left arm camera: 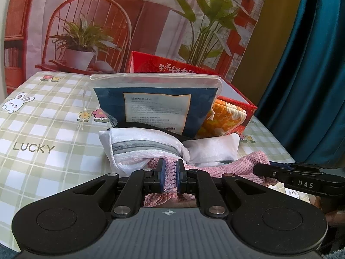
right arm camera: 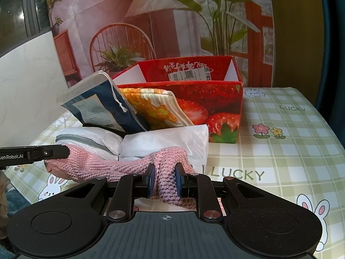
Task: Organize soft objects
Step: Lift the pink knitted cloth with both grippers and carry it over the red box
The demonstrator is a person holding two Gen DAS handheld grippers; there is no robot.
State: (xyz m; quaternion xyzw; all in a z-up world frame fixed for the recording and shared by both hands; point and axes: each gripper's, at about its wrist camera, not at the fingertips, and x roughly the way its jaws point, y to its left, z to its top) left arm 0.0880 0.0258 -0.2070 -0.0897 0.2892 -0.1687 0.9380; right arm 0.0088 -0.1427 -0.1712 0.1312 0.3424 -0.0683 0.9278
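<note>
Table (right arm camera: 280, 151): covered with a green checked cloth printed with rabbits, flowers and the word "LUCKY".

Backdrop (left arm camera: 151, 21): printed scene of a red chair, lamp and potted plants; no legible writing.

Box (right arm camera: 215, 99): red, strawberry print, open top, standing at the back of the table. White script on the inner wall, not readable; a barcode label is stuck there.

Pouch (left arm camera: 155, 105): clear, drawstring, holding a navy pack with a pale label and barcode; the text is too small to read. It leans upright in front of the box. An orange floral bag (right arm camera: 155, 108) leans just beside it, against the box.

Mesh bag (left arm camera: 133, 151): white, grey zipper, lying in front of the pouch.

Knit (right arm camera: 103, 166): pink, lying at the near table edge, touching the mesh bag, stretched between both grippers.

Left gripper (left arm camera: 170, 176): angled downward, pads clamped on one end of the knit. Side marked "GenRobot.AI".

Right gripper (right arm camera: 165, 182): angled downward, pads clamped on the other end. Side marked "DAS".
</note>
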